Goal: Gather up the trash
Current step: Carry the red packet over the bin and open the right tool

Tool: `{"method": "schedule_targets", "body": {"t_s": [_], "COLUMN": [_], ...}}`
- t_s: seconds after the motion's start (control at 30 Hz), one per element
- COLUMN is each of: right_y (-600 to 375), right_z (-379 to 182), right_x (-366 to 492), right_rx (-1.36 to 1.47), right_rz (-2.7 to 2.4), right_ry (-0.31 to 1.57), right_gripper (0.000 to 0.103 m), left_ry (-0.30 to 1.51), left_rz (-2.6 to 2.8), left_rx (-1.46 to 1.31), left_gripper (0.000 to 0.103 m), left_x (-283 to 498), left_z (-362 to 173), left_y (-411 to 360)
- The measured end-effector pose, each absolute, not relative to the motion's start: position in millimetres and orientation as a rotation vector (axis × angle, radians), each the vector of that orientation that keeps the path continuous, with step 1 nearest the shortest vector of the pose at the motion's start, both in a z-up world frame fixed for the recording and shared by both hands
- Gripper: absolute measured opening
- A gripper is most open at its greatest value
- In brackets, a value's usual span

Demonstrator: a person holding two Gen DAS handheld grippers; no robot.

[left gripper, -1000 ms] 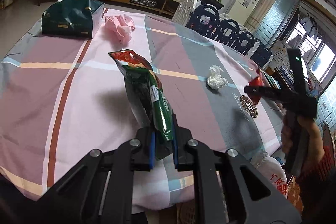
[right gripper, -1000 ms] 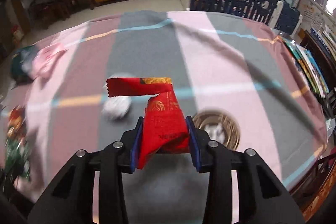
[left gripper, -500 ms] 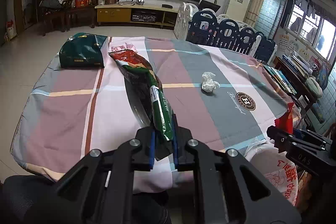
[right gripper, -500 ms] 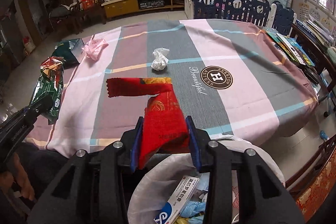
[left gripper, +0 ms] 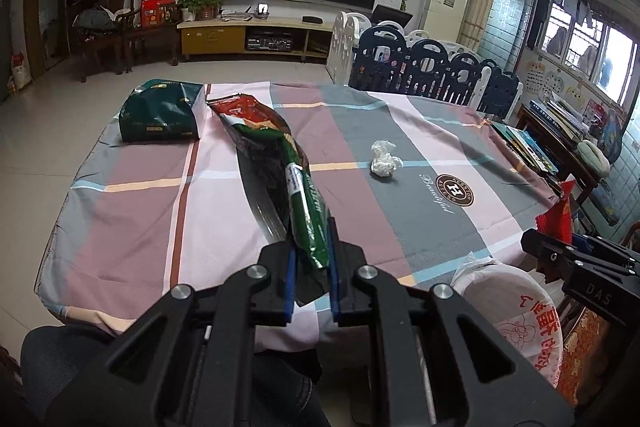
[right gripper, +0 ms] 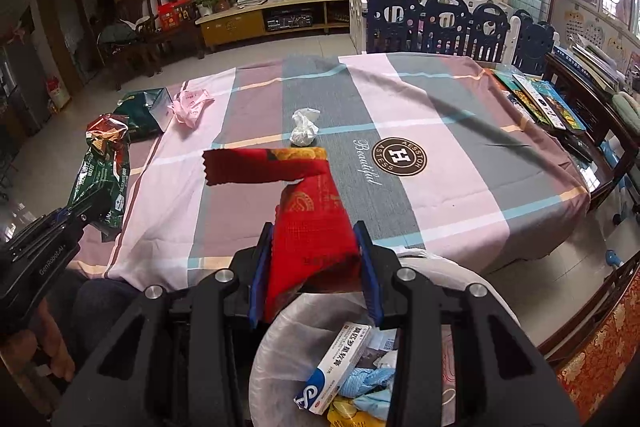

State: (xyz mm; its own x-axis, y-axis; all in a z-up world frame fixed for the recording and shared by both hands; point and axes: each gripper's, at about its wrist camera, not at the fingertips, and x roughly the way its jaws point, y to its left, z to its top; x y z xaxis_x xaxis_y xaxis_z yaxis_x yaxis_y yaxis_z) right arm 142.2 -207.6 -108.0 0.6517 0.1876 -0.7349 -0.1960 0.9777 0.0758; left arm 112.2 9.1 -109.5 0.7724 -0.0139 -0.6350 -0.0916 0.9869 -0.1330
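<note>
My left gripper (left gripper: 313,267) is shut on a long green and red snack bag (left gripper: 280,167) and holds it in the air before the table's near edge; the bag also shows in the right wrist view (right gripper: 102,175). My right gripper (right gripper: 314,267) is shut on a red wrapper (right gripper: 308,219) and holds it over the white-lined trash bin (right gripper: 280,339), which holds a medicine box and other scraps. The bin also shows in the left wrist view (left gripper: 516,303). A crumpled white tissue (right gripper: 305,127), a pink plastic bag (right gripper: 191,105) and a dark green bag (left gripper: 160,111) lie on the table.
The table carries a plaid cloth (left gripper: 400,131) in pink, grey and mauve. Books (right gripper: 540,99) lie along its right edge. Blue and white chairs (left gripper: 432,67) stand behind it. The person's knees are below the near edge.
Both grippers have pulled back from over the table to its near edge, still holding their items. The right gripper now hangs over the trash bin.
</note>
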Motion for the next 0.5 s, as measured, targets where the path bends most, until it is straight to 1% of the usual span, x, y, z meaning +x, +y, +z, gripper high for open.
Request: {"method": "schedule_targets", "body": {"t_s": [0.23, 0.37, 0.5], "right_y": [-248, -274, -286], "right_z": [-114, -132, -168], "right_x": [120, 108, 98], "right_rx": [-0.025, -0.001, 0.017], "right_rz": [0.129, 0.078, 0.056], "right_ry": [0.870, 0.926, 1.029], "right_gripper": [0.039, 0.040, 0.041], "left_ry": [0.683, 0.685, 0.693], "left_rz": [0.006, -0.035, -0.108], "left_rx": [-0.142, -0.127, -0.095], "left_gripper": [0.014, 0.014, 0.014], "left_x": [108, 105, 101], "left_z": [-106, -103, -99], "left_y": [-5, -18, -40]}}
